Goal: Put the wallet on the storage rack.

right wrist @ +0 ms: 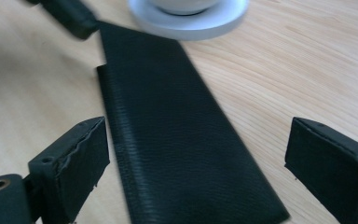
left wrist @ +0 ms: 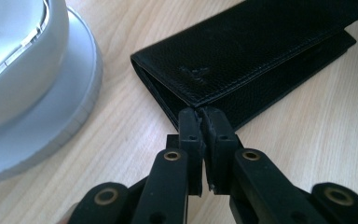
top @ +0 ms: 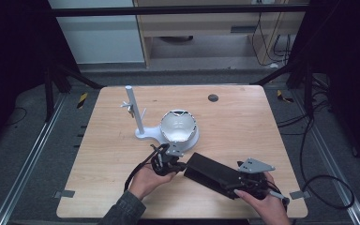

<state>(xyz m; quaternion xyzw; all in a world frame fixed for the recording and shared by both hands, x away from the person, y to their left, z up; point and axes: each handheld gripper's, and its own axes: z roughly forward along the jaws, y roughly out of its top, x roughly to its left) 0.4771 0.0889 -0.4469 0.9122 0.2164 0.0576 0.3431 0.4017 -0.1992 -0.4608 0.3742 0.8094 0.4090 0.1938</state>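
Observation:
A long black leather wallet [top: 211, 172] lies closed on the wooden table [top: 243, 122], slanting from near the middle toward the front right. My left gripper [top: 183, 166] is shut, its tips [left wrist: 200, 115] set against the wallet's [left wrist: 251, 51] near corner; I cannot see anything pinched between them. My right gripper [top: 236, 185] is open wide at the other end. In the right gripper view its jaws [right wrist: 198, 135] straddle the wallet [right wrist: 168, 116] without touching it, and the left gripper [right wrist: 70, 18] sits at the wallet's far corner.
A white bowl [top: 178, 125] sits on a round white base [left wrist: 77, 105] just behind the wallet's left end. A thin white post with small prongs [top: 134, 110] rises from the same base. A dark round plug [top: 213, 98] marks the table's back.

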